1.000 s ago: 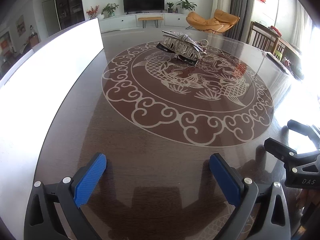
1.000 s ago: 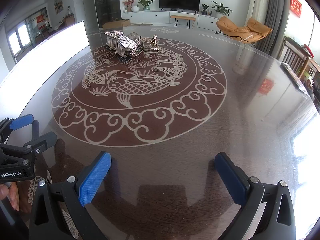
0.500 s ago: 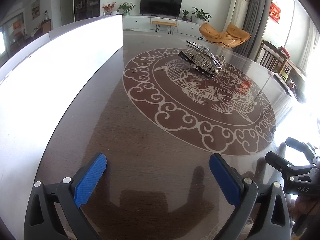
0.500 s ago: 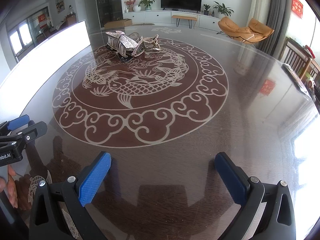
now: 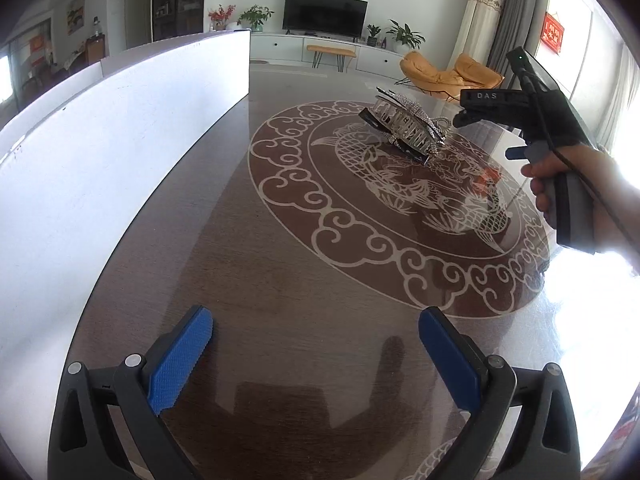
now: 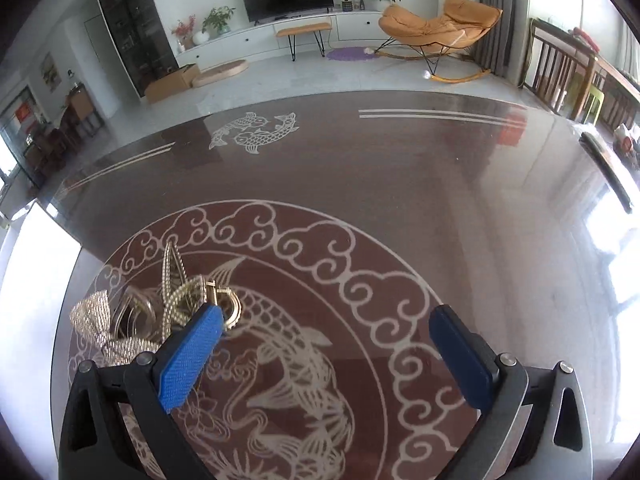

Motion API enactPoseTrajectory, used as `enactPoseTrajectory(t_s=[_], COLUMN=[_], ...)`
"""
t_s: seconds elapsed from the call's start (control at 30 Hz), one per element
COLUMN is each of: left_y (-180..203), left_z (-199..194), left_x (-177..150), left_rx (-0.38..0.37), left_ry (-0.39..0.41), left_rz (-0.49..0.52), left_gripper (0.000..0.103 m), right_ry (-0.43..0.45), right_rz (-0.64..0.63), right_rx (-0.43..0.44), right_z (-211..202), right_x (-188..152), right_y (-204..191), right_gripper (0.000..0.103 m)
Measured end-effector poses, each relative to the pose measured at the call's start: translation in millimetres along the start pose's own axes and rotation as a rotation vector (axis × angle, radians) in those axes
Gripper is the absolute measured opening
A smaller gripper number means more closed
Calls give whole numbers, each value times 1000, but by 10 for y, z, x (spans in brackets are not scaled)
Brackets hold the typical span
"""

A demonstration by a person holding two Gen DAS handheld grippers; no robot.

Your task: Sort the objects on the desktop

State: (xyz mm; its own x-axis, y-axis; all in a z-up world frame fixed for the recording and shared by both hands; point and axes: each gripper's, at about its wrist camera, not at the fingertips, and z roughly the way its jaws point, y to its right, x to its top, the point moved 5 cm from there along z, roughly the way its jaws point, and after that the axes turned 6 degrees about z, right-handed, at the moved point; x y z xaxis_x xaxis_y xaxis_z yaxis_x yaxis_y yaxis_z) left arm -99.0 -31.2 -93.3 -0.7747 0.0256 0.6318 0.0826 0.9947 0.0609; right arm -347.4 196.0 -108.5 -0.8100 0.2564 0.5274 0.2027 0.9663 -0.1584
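A pile of sparkly rhinestone hair clips and accessories (image 5: 408, 126) lies on the dark round table (image 5: 280, 280), on its carp inlay. In the right wrist view the pile (image 6: 160, 312) sits just left of and behind my left fingertip (image 6: 192, 352). My right gripper (image 6: 326, 354) is open and empty, right beside the pile and low over the table. In the left wrist view the right gripper's body (image 5: 532, 120) hovers over the pile's right side. My left gripper (image 5: 314, 354) is open and empty, low over the near table edge, far from the pile.
A long white panel (image 5: 100, 152) runs along the table's left side. The table's far edge (image 6: 360, 96) drops to a living-room floor with an orange chair (image 6: 436, 24) and TV unit. A dark slim object (image 6: 608, 172) lies near the right rim.
My right gripper has moved far forward across the table, from the near edge up to the pile of hair accessories. My left gripper has turned slightly and stays near the table edge.
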Motion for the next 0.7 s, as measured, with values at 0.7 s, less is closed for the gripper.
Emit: enactPoseTrajectory(t_s=[0.7], left_y=[9], left_z=[29], left_x=[33], left_rx=[-3], left_ry=[0], left_rz=[-3], left_gripper=[103], right_ry=[2], right_rz=[-292], right_rx=[200], right_z=[78], right_x=[-280], right_y=[-1539], right_gripper=[103])
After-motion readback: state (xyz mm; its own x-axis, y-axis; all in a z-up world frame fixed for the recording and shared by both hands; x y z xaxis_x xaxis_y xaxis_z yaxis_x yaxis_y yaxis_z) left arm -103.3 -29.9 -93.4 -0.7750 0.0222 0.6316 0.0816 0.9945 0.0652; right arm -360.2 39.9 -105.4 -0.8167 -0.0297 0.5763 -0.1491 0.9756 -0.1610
